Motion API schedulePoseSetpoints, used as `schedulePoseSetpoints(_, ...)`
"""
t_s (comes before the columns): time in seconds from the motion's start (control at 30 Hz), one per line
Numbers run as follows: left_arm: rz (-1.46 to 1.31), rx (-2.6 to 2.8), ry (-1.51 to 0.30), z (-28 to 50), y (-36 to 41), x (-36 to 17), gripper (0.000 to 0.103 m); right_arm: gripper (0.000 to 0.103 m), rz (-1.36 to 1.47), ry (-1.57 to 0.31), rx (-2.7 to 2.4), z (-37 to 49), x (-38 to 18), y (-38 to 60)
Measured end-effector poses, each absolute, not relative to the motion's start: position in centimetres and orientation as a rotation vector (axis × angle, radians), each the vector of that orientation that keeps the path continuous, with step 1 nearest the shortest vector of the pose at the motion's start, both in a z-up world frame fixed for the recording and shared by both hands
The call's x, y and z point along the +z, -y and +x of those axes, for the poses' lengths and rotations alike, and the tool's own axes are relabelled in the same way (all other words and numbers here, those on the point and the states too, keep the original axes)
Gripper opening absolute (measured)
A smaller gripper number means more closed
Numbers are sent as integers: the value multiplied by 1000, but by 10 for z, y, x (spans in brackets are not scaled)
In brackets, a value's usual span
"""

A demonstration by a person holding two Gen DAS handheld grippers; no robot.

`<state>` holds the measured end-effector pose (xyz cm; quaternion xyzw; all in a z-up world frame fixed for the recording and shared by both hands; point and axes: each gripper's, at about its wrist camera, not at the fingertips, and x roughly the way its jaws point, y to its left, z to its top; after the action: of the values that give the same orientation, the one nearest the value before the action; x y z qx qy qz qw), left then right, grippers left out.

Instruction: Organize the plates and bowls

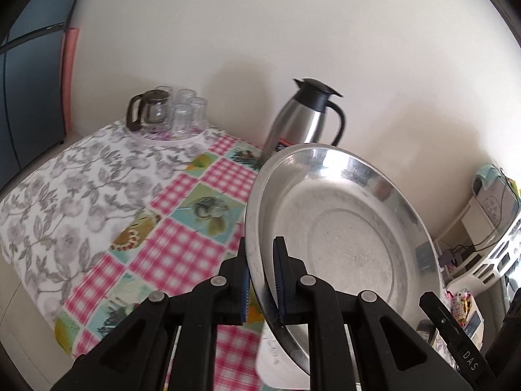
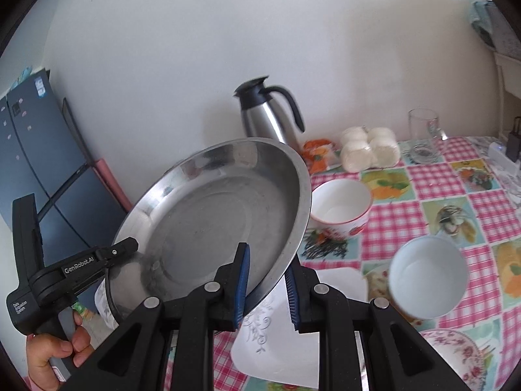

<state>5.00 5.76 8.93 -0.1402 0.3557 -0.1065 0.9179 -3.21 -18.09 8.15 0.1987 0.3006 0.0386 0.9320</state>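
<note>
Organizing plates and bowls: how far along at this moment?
Done: nothing visibly stacked yet. In hand: steel plate, lifted off the table, left gripper and right gripper clamped on opposite rims. Left: white bowl, pale blue bowl, square white plate, floral plate.

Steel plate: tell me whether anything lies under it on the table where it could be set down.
Yes. The steel plate is held up off the table, tilted, by both tongs: left tongs, right tongs. Directly beneath it lies a white square plate; to its right stand a red-patterned bowl and a white bowl.
</note>
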Motion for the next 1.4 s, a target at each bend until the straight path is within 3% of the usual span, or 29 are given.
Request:
schedulePoseSetpoints(0.53, -241, -351, -780, 44, 20, 75, 14, 23, 389, -558, -119, -70, 88, 251)
schedulePoseSetpoints(1.4, -312, -201, -1174, 64, -26, -27, 15, 25, 385, -963, -44, -27, -11, 218)
